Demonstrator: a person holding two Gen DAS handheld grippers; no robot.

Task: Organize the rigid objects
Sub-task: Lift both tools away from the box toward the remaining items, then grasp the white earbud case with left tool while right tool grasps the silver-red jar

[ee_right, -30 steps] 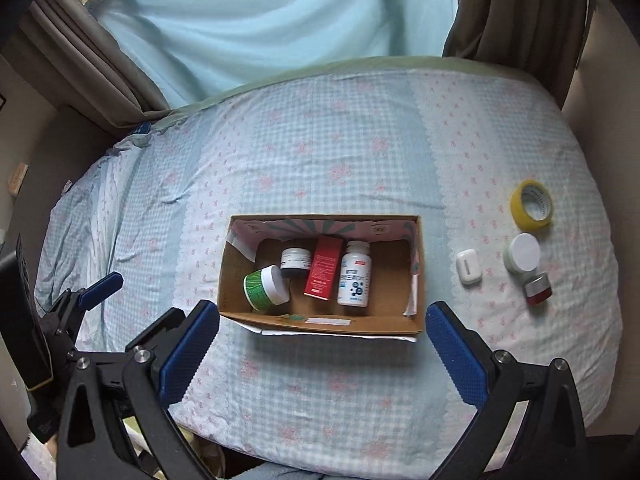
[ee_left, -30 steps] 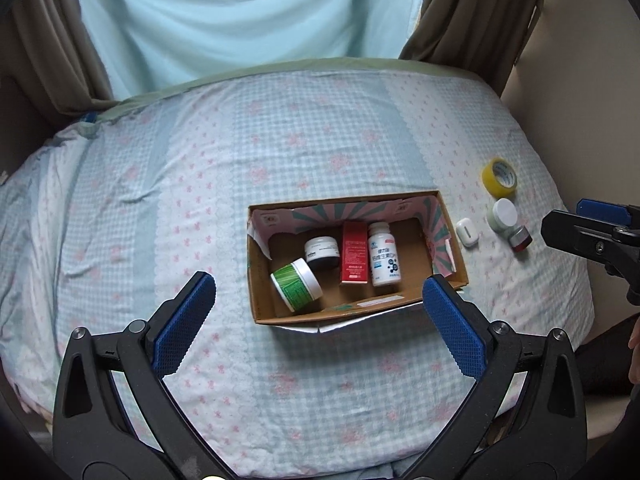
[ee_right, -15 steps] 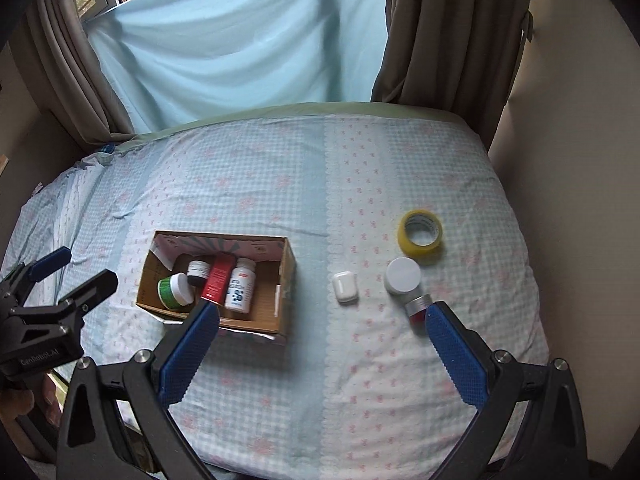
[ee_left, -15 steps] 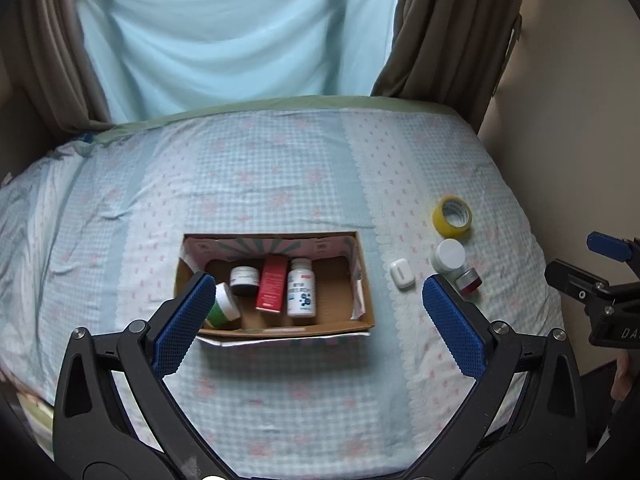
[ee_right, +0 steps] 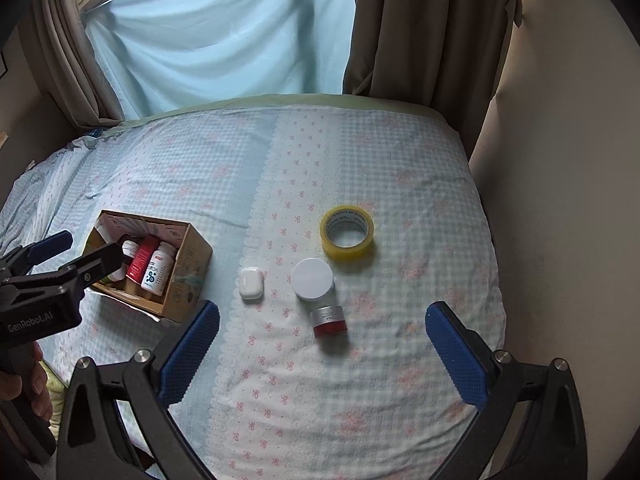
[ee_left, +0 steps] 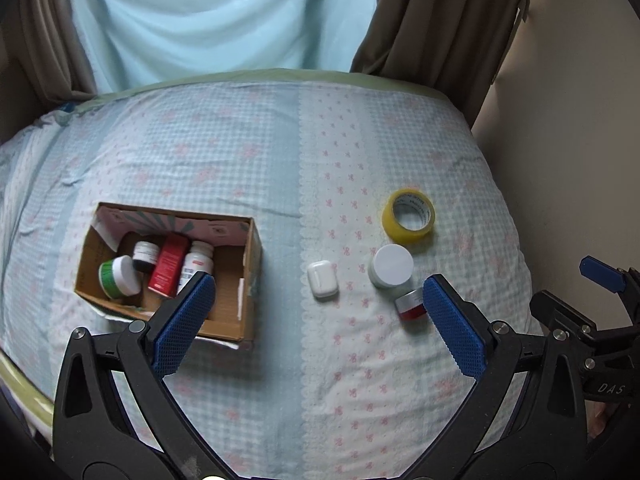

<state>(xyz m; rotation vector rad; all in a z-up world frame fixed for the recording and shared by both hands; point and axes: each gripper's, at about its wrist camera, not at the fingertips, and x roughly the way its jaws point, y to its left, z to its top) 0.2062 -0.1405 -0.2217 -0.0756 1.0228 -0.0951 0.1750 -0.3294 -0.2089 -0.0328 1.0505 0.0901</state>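
Bedspread holds four loose items, one box with four containers; both tongs gape empty

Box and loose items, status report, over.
Left gripper and right gripper open, empty. Box partly filled; tape, white jar, red jar, earbud case loose. Nothing blocking.

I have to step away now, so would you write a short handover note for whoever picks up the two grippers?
Left gripper: open, empty, above the bed.
Right gripper: open, empty, nearest the small red jar.
Done: cardboard box already holds a green-labelled jar, a dark jar, a red carton and a white bottle.
Left: four things lie on the bedspread right of the box: white earbud case, white-lidded jar, small red jar, yellow tape roll. None is grasped yet.
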